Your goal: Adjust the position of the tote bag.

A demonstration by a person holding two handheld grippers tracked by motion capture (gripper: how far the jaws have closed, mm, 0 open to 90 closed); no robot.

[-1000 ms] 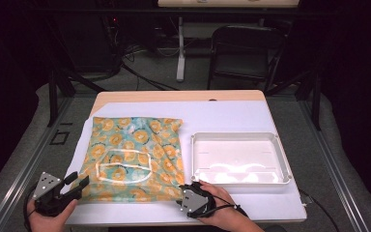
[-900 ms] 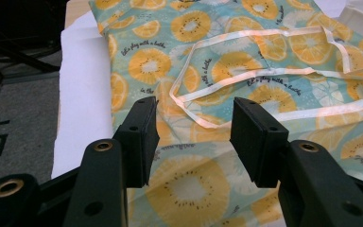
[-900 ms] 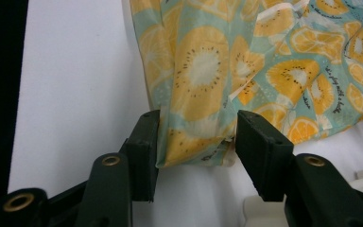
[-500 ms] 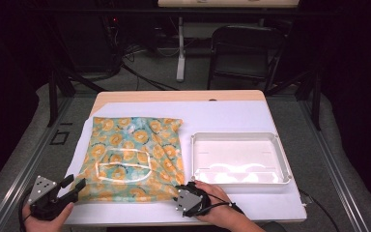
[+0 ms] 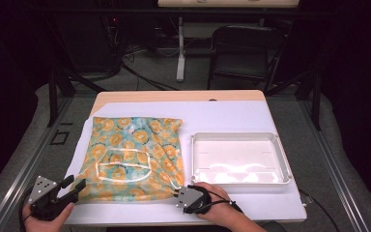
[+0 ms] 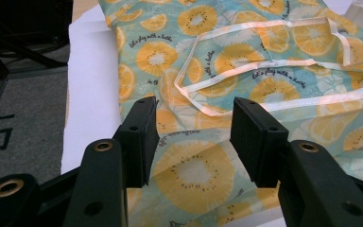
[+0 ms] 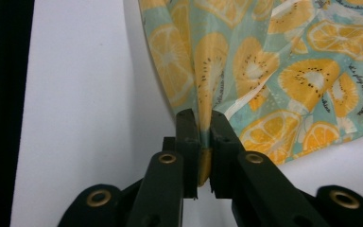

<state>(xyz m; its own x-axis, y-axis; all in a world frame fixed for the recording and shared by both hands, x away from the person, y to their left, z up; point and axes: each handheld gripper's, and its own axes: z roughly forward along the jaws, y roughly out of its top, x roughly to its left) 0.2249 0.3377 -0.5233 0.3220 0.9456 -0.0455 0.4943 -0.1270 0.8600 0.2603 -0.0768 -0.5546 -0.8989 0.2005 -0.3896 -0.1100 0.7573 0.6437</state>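
1. Since the earlier frames, my right gripper (image 7: 204, 142) has been closing its jaws, and they now pinch a raised fold at the near right corner of the cloth bag (image 5: 131, 157); my left gripper (image 6: 194, 142) has slid a little lower at the near left corner.
2. My right gripper's pads press on the fabric from both sides, with only the thin fold between them; from above, that gripper (image 5: 178, 193) sits at the bag's near right corner.
3. My left gripper stands wide open, grasping nothing; its jaws straddle the near left edge of the bag, with the printed fabric lying flat under the gap. From above, it (image 5: 75, 186) lies just at the bag's near left corner.
4. The cloth bag, printed with orange and kiwi slices on teal, lies flat on the left half of the white table cover (image 5: 232, 118), its pale ribbon handle (image 6: 264, 64) looped loosely on top of it.
5. A white tray (image 5: 280, 154) sits just right of the bag, close to its right edge but apart from it, and just beyond my right hand (image 5: 220, 208).
6. Beyond the far edge of the table stand a dark chair (image 5: 244, 53) and a white post (image 5: 180, 46), well clear of my work.
7. Nothing lies between my grippers along the bag's near edge.
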